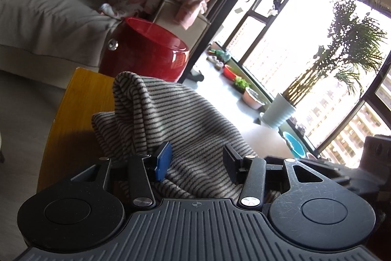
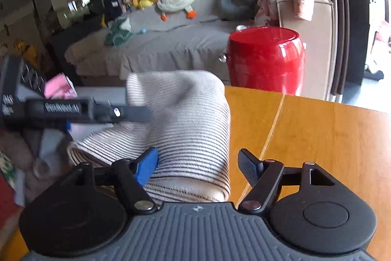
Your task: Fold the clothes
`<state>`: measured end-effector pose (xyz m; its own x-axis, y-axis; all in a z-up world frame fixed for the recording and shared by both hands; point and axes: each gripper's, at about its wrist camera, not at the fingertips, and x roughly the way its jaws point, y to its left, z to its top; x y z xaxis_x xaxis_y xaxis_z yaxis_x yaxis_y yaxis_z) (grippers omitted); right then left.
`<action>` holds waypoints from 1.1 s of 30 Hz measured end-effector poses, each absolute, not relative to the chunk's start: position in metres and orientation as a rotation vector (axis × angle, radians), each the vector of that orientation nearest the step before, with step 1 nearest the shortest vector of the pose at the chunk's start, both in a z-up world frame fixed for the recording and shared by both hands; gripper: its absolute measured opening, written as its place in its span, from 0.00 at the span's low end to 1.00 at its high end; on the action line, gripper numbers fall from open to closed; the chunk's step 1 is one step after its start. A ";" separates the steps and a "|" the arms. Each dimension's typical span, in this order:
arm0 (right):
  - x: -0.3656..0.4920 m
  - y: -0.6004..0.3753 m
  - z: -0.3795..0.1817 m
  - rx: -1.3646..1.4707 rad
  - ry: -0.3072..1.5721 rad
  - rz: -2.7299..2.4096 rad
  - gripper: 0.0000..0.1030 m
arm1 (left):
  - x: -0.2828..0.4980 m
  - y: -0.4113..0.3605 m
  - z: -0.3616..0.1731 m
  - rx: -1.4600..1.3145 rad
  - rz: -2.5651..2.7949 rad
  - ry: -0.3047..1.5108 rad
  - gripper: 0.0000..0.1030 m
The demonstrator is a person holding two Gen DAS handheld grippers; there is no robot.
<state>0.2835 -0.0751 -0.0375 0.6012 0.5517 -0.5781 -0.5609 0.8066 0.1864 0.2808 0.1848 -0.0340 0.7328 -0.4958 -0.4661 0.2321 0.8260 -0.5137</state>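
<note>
Both grippers stand with their jaws apart, neither clamping cloth. Taking the left side first: the left gripper (image 1: 194, 164) hangs low over the striped garment (image 1: 171, 119), its blue-padded finger and its black one spread wide, with fabric rising between and beyond them but not pinched. That garment lies bunched on the wooden table (image 1: 73, 102), one hump of cloth standing up toward the red bin (image 1: 146, 50) behind.

Moving right, the right gripper (image 2: 198, 168) is likewise released, its fingers straddling the near edge of the same garment, which from this side looks doubled over into a rounded, sleeve-like mound; bare tabletop stretches away to the right. The left tool crosses this view at the left edge, blurred.

As a judgement, the piece sits mid-fold: some layers overlap, yet the shape is lumpy, not a flat packet. This could be a release after laying a fold over, or an approach to grasp an edge for another; the pictures do not settle which. Either way, a tidy fold calls for the hump to be flattened and the edges squared.

White lettering runs along the left tool's body in the right wrist view, but it is too smeared to read reliably. No other writing is legible.
</note>
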 end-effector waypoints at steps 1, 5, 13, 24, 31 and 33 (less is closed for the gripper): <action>0.283 -0.074 -0.039 -0.022 0.661 0.632 0.73 | 0.281 0.184 -0.034 -0.444 -0.412 0.632 0.50; 0.262 -0.056 -0.021 -0.115 0.561 0.649 0.70 | 0.281 0.181 -0.032 -0.436 -0.399 0.637 0.50; 0.230 -0.012 -0.034 -0.251 0.512 0.803 0.52 | 0.280 0.178 -0.029 -0.422 -0.381 0.646 0.51; 0.218 -0.054 -0.011 -0.092 0.526 0.784 0.66 | 0.265 0.175 -0.014 -0.403 -0.334 0.629 0.52; 0.254 -0.106 -0.030 0.170 0.634 0.645 0.74 | 0.221 0.172 -0.012 -0.372 -0.277 0.657 0.64; 0.264 -0.111 -0.046 0.244 0.701 0.649 0.75 | 0.219 0.172 -0.024 -0.382 -0.275 0.699 0.63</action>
<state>0.2645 -0.1105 -0.0457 0.5795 0.6276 -0.5199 -0.4699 0.7785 0.4161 0.2191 0.1715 -0.0237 0.7342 -0.3690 -0.5699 0.1177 0.8959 -0.4284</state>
